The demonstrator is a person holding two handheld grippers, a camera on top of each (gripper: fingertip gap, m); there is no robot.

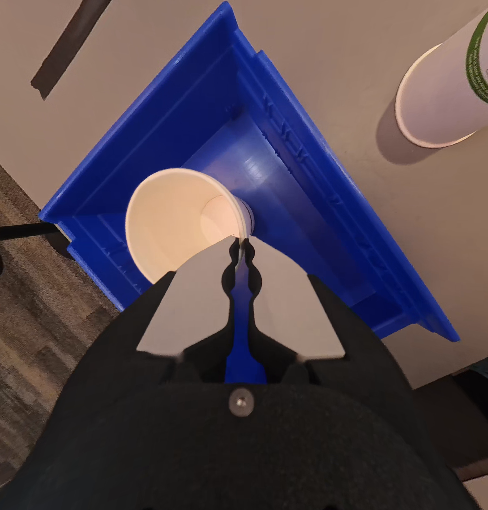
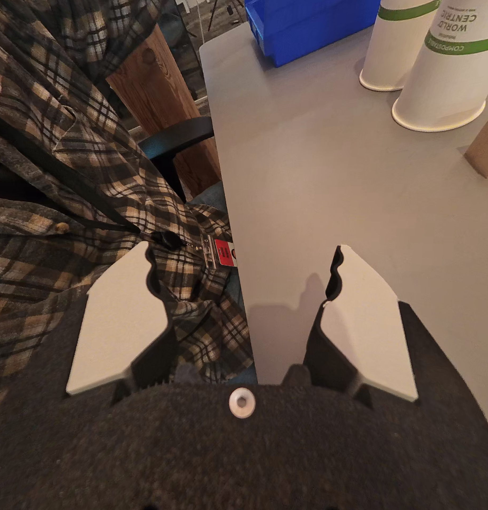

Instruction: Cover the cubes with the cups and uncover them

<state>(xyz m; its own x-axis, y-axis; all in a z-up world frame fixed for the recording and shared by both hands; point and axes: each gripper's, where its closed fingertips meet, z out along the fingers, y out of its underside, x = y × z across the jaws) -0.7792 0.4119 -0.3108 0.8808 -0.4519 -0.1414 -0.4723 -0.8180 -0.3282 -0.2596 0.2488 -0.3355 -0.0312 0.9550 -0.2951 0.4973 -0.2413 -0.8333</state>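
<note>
My left gripper is shut on the rim of a white paper cup and holds it over the blue bin, its mouth facing me. A second white cup with a green band stands upside down on the table to the right. In the right wrist view, two upside-down white cups stand at the upper right, with a wooden cube beside them at the right edge. My right gripper is open and empty over the table's left edge.
The grey table ends at its left edge beside a person in a plaid shirt. A chair armrest and a wooden post stand there. The blue bin sits at the far end. Dark tape lies on the table.
</note>
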